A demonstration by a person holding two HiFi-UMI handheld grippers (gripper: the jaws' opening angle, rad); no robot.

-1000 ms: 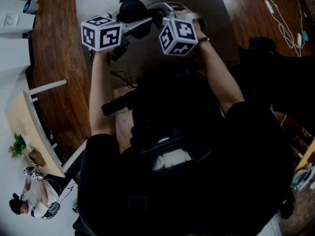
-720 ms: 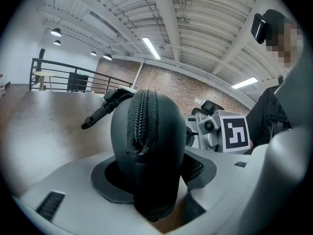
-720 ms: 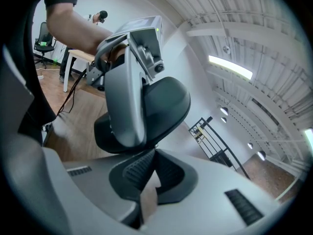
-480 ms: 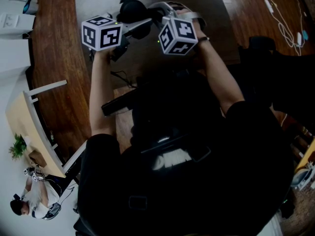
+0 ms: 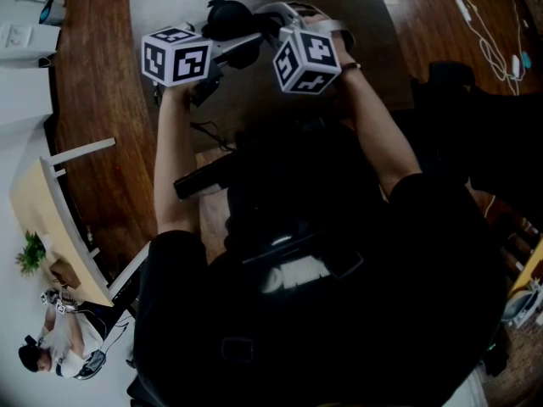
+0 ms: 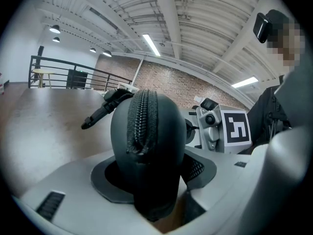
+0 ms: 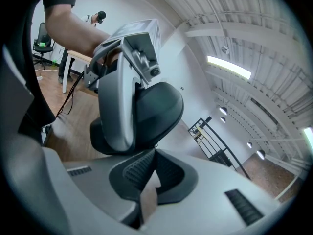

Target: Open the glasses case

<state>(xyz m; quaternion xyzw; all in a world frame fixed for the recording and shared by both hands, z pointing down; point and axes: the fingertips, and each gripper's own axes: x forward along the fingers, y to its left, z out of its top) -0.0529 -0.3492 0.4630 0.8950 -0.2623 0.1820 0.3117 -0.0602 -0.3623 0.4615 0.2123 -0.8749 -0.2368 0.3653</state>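
I hold a black zippered glasses case (image 5: 227,17) up in front of me between both grippers. My left gripper (image 5: 233,42) is shut on its body; in the left gripper view the case (image 6: 149,146) stands between the jaws, with its zipper (image 6: 142,116) running over the top. My right gripper (image 5: 271,24) is shut, and its tips (image 7: 152,152) meet at the lower edge of the case (image 7: 161,109), where a thin zipper pull seems pinched. The left gripper's grey finger (image 7: 117,102) covers part of the case. The right gripper (image 6: 215,129) also shows behind the case.
Below the grippers lies a grey tabletop (image 5: 365,24) with brown wood around it. A white table (image 5: 51,219) with a small plant (image 5: 31,251) stands at the left, with another person (image 5: 51,350) by it. White cables (image 5: 488,41) lie at the right.
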